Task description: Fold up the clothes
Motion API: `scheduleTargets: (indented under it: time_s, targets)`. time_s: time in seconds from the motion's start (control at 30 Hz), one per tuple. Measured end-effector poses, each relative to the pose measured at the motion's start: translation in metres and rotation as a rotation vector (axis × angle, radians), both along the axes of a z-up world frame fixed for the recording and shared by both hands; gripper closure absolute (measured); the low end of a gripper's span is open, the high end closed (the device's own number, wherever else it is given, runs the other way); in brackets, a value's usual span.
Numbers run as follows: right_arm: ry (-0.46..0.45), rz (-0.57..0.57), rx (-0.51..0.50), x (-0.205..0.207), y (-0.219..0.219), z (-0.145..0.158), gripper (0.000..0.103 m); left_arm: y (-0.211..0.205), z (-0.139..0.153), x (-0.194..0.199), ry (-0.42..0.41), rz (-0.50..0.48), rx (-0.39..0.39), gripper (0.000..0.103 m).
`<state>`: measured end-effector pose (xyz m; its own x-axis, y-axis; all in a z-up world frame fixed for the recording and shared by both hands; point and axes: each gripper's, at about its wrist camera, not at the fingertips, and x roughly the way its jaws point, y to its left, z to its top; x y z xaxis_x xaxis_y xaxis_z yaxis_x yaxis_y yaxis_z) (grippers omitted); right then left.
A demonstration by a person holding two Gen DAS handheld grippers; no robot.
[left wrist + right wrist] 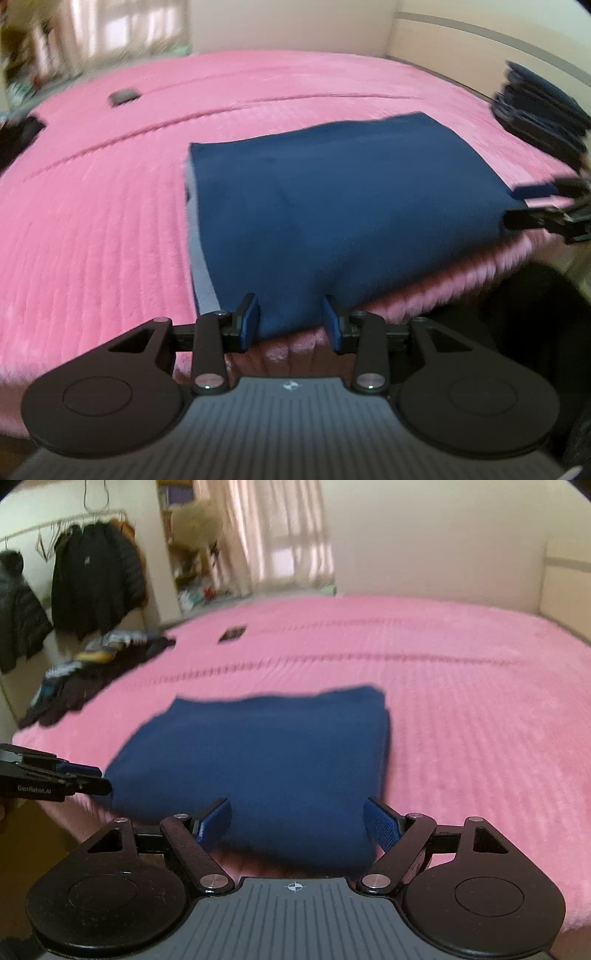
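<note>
A folded navy garment (pixel 332 199) lies flat on the pink bedspread (pixel 92 221) near the bed's front edge; it also shows in the right wrist view (pixel 266 760). My left gripper (pixel 291 321) is open, its blue pads either side of the garment's near edge without pinching it. My right gripper (pixel 297 821) is open wide, its pads straddling the garment's near edge. Each gripper shows at the side of the other's view: the right one (pixel 546 210), the left one (pixel 74 779).
A stack of folded dark clothes (pixel 543 107) sits at the bed's far right. A heap of unfolded dark clothes (pixel 92 672) lies at the bed's left side. A small dark object (pixel 232 633) lies far back. Coats (pixel 92 583) hang on a rack.
</note>
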<state>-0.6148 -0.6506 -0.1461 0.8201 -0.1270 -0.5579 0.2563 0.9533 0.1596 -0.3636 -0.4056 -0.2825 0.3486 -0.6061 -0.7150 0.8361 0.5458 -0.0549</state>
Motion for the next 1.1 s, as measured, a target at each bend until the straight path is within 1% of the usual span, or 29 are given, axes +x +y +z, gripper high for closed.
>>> scheduleTargets:
  time_s: [0.03,0.1,0.13,0.2,0.27,0.47,0.53,0.63,0.77,0.8,0.9,0.97,1.0,1.07,1.1]
  targets:
    - [0.012,-0.001,0.001,0.002,-0.001,-0.002,0.022,-0.002,0.005,0.001,0.006,0.011,-0.009,0.072]
    - [0.039,-0.002,0.001,0.007,-0.002,-0.006,0.022,-0.008,0.016,0.002,0.007,0.009,-0.041,0.072]
    - [0.073,-0.012,-0.003,0.011,-0.003,-0.011,0.022,-0.010,0.018,0.002,0.008,0.009,-0.044,0.072]
    - [0.132,-0.037,-0.022,0.018,-0.005,-0.021,0.022,-0.015,0.015,0.004,0.014,0.013,-0.020,0.070]
    - [0.124,-0.048,-0.017,0.017,-0.005,-0.024,0.022,-0.020,0.012,0.005,0.020,0.017,0.004,0.068]
    - [0.138,-0.045,-0.003,0.019,-0.010,-0.031,0.021,-0.035,0.003,0.009,0.038,0.028,0.076,0.067]
    - [0.144,-0.040,-0.002,0.017,-0.010,-0.035,0.021,-0.036,0.002,0.010,0.038,0.029,0.082,0.067]
    - [0.160,-0.037,-0.012,0.017,-0.010,-0.040,0.018,-0.037,0.001,0.011,0.036,0.028,0.084,0.067]
    - [0.232,-0.030,-0.044,0.019,-0.006,-0.047,0.017,-0.037,0.002,0.008,0.031,0.027,0.087,0.066]
    - [0.221,-0.043,-0.056,0.017,-0.006,-0.042,0.017,-0.037,0.002,0.008,0.030,0.027,0.086,0.066]
    - [0.150,-0.049,-0.045,0.009,-0.008,-0.023,0.017,-0.036,0.002,0.009,0.028,0.025,0.086,0.066]
    - [0.088,-0.057,-0.056,0.005,-0.009,-0.006,0.017,-0.035,0.006,0.009,0.020,0.025,0.081,0.066]
    - [0.053,-0.061,-0.066,0.004,-0.009,0.003,0.017,-0.034,0.010,0.008,0.005,0.026,0.073,0.066]
    - [0.029,-0.043,-0.073,0.019,-0.014,0.012,0.017,-0.033,0.019,0.005,-0.041,0.021,0.050,0.069]
    - [0.018,-0.034,-0.077,0.026,-0.016,0.016,0.018,-0.033,0.023,0.003,-0.066,0.005,0.039,0.069]
